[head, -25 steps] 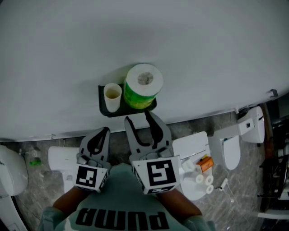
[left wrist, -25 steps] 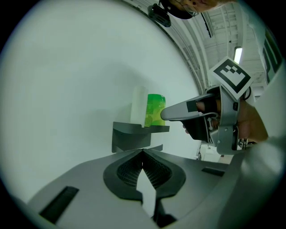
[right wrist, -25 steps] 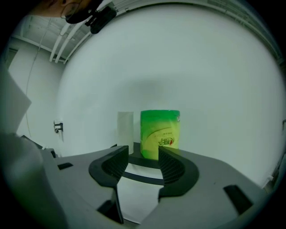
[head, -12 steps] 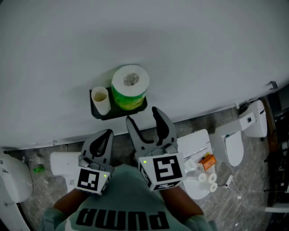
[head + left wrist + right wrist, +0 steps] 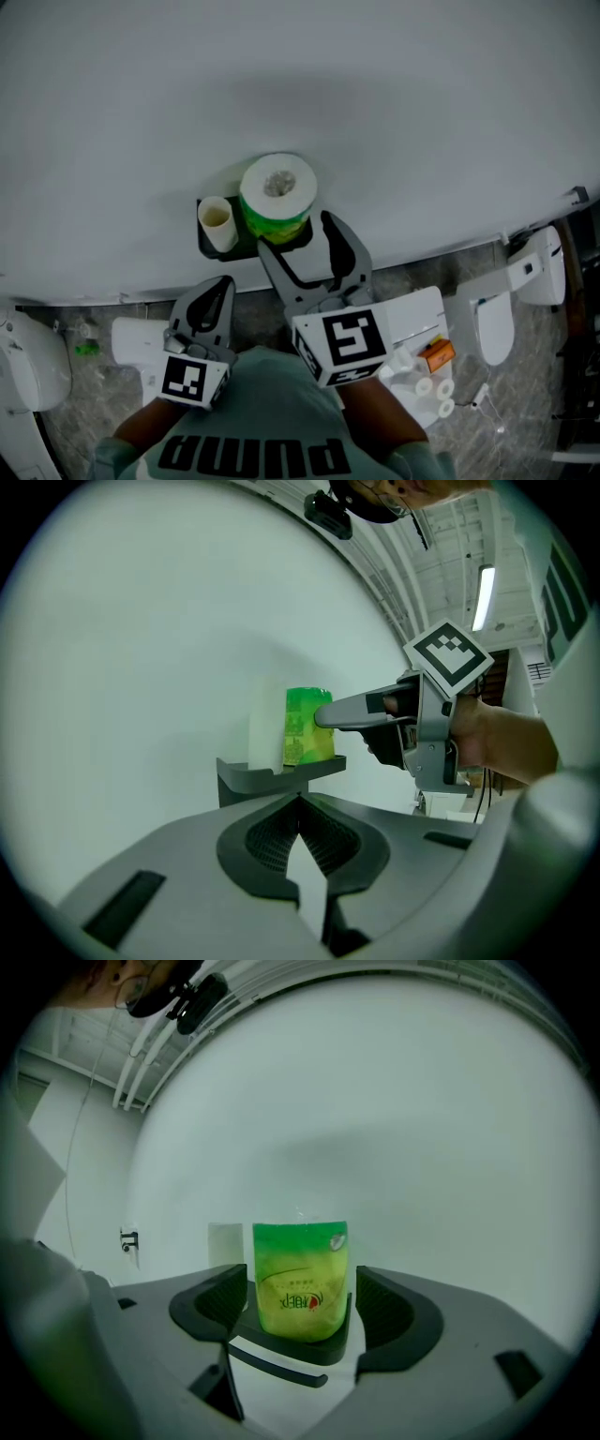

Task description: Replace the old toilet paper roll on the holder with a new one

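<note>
The wall was plain and white, with a grey stone floor and white toilets far below. A small dark grey shelf stuck out from the wall. At its right end stood a fat toilet paper roll in a shiny green wrapper, upright. At the left end stood a small pale paper tube, just beside the roll.

The right claw was at the front edge of the shelf. Its jaws were opening and were already wide. Looking along the claw, the green roll stood in the gap, but the pads did not touch it, so the claw held nothing. The left claw hung lower and further back. Its jaws were pressed together with nothing in them.

I thought a few things could go wrong. If the right claw pushed forward a bit crooked, one jaw could bump the roll and tip it off the shelf. The shiny wrapper looked slippery, so a weak squeeze might let the roll slide out. The left jaw could also knock the light tube, as it stood so close.

Some things were hard to see. The shelf's front lip hid the bottom of the roll. I could not tell how the shelf was fixed to the wall. The print on the wrapper was too small to read.
</note>
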Action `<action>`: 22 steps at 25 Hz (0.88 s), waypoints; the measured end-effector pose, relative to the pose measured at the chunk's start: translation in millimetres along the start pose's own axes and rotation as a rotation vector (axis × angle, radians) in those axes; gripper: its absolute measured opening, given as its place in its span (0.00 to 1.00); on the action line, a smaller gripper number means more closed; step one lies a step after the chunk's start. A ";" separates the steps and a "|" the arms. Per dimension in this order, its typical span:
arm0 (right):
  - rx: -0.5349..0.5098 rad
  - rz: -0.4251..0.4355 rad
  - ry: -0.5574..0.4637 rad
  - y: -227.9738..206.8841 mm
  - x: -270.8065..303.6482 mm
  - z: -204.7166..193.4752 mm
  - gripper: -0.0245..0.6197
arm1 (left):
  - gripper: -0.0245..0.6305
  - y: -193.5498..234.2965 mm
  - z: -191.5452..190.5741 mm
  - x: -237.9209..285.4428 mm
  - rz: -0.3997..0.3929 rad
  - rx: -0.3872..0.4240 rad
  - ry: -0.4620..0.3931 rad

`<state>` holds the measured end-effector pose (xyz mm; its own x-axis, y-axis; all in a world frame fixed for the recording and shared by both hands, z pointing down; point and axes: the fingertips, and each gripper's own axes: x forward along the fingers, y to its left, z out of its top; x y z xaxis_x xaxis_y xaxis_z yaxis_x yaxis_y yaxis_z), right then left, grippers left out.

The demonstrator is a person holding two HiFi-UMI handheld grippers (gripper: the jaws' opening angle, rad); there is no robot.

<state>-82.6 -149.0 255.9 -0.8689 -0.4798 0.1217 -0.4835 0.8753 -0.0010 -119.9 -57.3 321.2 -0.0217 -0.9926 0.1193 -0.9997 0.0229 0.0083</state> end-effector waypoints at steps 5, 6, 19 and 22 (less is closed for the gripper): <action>-0.017 0.034 0.000 -1.8 12.8 5.0 0.58 | 0.04 10.9 -1.3 -2.2 0.056 -0.002 0.014; -0.020 0.041 0.000 -1.7 15.0 5.6 0.58 | 0.04 13.4 -1.5 -2.8 0.068 -0.003 0.016; -0.058 0.112 -0.055 7.1 42.5 20.6 0.66 | 0.04 34.7 -8.4 -0.4 0.146 -0.012 0.036; -0.062 0.121 -0.072 7.8 42.5 22.7 0.68 | 0.04 36.3 -10.3 -0.1 0.157 -0.017 0.039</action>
<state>-125.7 -163.9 238.5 -0.9270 -0.3714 0.0527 -0.3691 0.9281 0.0499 -156.0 -55.2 331.7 -0.1767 -0.9713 0.1591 -0.9837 0.1795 0.0032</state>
